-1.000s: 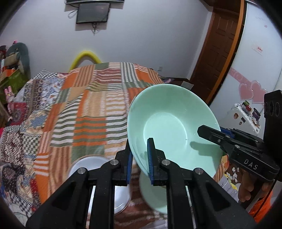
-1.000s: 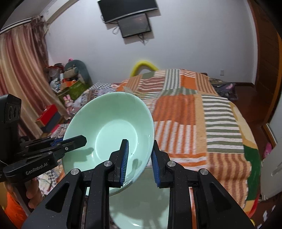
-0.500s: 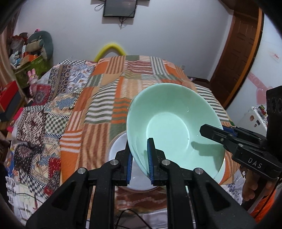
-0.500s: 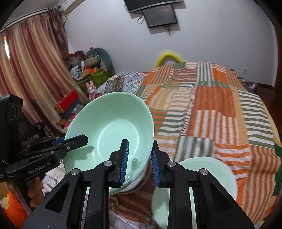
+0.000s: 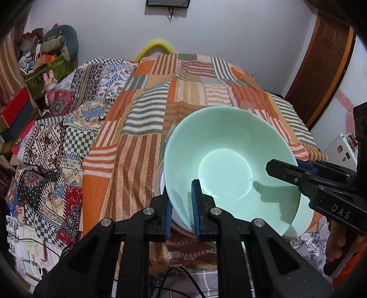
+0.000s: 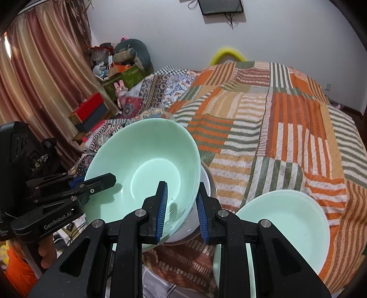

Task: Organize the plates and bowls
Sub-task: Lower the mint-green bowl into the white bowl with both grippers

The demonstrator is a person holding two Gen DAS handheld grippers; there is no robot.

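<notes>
Both tools, the left tool (image 5: 181, 204) and right tool (image 6: 181, 201), clench opposite rims of the green bowl (image 5: 229, 160), likely steadying it above the white bowl (image 6: 205, 181) for stacking.

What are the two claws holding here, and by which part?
Both hold one mint-green bowl by its rim: left claw on the near edge, right claw on the opposite side.

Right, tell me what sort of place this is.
Most likely a bedroom in a home: a bed under a patchwork blanket, a wall-mounted screen, curtains and piled boxes and toys.
</notes>
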